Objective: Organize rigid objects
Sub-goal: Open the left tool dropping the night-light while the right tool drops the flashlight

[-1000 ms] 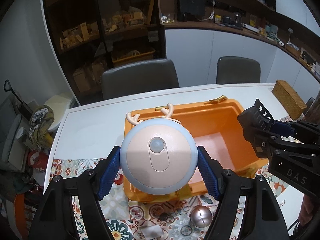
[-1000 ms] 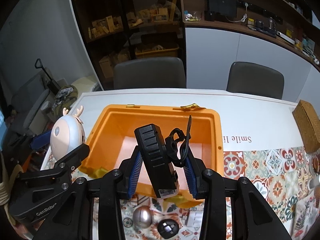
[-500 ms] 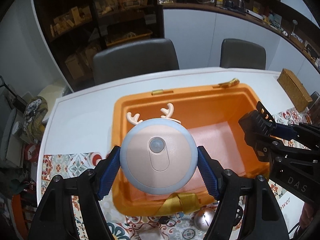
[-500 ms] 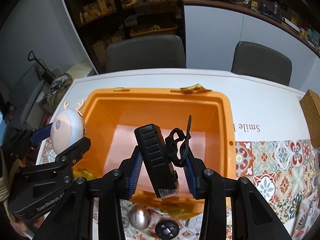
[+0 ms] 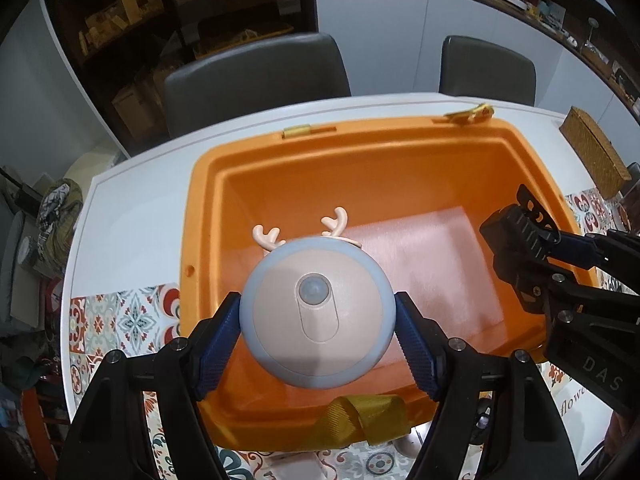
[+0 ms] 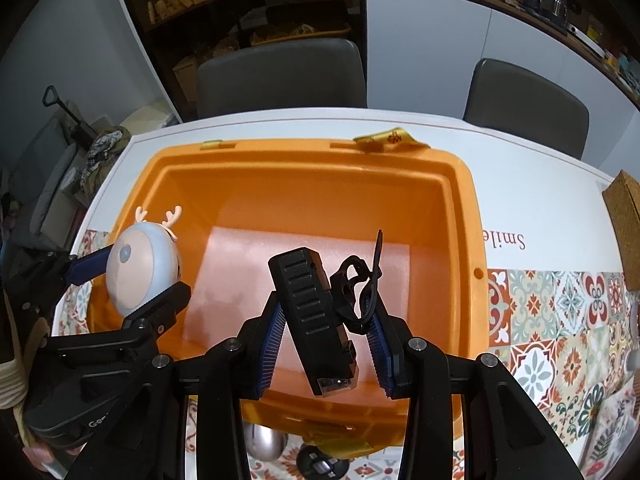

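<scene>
My left gripper (image 5: 318,312) is shut on a round blue and beige deer-shaped light (image 5: 316,312) with small antlers, held above the near left part of the open orange bin (image 5: 400,152). My right gripper (image 6: 326,320) is shut on a black rectangular device (image 6: 310,312) with a looped black strap, held over the bin's near side. The bin (image 6: 464,216) holds only a pale foam sheet (image 6: 256,264). The left gripper and deer light show in the right wrist view (image 6: 140,268); the right gripper and device show in the left wrist view (image 5: 520,236).
The bin stands on a white table (image 5: 136,208) with a patterned tile mat (image 6: 560,320) at the near side. A silver egg-shaped object (image 6: 264,444) and a small black round object (image 6: 320,460) lie in front of the bin. A woven box (image 5: 592,152) stands at the right. Two grey chairs stand behind the table.
Both grippers have moved forward and higher over the bin, each still holding its object. The deer light now hangs over the bin's inside rather than before its front wall.
</scene>
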`<state>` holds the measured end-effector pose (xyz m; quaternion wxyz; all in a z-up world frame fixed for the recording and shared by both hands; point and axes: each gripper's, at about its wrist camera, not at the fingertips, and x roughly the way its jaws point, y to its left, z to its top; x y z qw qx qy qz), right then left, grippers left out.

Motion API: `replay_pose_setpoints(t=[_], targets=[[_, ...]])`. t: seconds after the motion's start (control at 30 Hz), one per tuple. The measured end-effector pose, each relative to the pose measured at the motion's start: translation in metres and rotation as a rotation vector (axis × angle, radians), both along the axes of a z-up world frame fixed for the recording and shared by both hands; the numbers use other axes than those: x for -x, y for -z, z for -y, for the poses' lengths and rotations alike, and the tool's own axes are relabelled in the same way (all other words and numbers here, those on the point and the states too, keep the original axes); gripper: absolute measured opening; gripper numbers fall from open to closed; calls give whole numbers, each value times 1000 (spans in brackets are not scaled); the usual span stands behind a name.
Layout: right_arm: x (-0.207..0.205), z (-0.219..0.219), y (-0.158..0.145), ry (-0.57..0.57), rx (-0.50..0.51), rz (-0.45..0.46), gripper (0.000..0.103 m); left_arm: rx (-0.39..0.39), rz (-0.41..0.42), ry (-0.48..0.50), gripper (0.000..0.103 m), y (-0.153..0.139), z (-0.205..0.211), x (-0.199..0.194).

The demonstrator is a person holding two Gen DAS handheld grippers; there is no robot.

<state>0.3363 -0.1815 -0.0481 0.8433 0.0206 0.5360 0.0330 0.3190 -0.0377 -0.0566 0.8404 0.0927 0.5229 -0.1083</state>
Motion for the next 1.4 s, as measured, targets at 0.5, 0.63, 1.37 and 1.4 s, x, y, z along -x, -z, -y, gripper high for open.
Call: replay_pose_setpoints(t=[0.5, 0.63, 1.37, 1.4], targets=[[-2, 6, 7, 20, -2, -25, 40, -69, 82, -91, 91, -19, -10, 10], [-3, 5, 8, 19, 2, -23, 42, -53, 84, -115, 92, -25, -17, 15], [60, 12, -40, 64, -3, 126, 56, 7, 137, -161, 92, -52, -33, 73], [64, 12, -42, 65, -4, 135, 57, 2, 149, -166, 92, -55, -34, 78]])
